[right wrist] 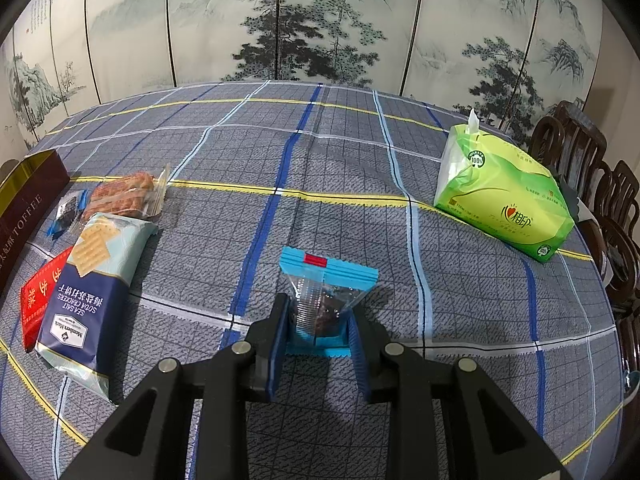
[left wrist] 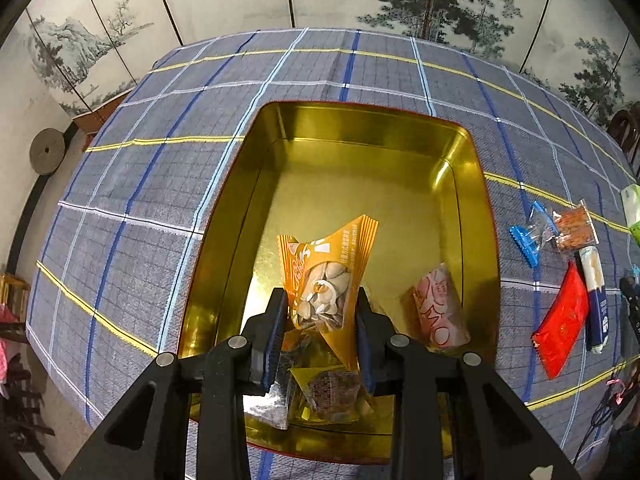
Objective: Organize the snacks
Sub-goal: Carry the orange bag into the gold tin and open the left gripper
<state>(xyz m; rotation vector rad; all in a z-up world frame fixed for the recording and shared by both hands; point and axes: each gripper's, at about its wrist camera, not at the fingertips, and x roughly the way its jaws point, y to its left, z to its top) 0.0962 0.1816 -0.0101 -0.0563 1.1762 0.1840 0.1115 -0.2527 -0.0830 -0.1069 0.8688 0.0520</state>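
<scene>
My left gripper is shut on an orange nut packet and holds it over the gold tin. A pink packet and several other packets lie in the tin's near end. My right gripper is shut on a clear packet with blue ends, low over the checked tablecloth. Left of it lie a soda cracker pack, a red packet, a clear packet of brown biscuits and a small blue-ended packet.
A green tissue pack stands at the right of the table, with dark wooden chairs behind it. The tin's dark outer wall is at the far left in the right wrist view. A painted folding screen backs the table.
</scene>
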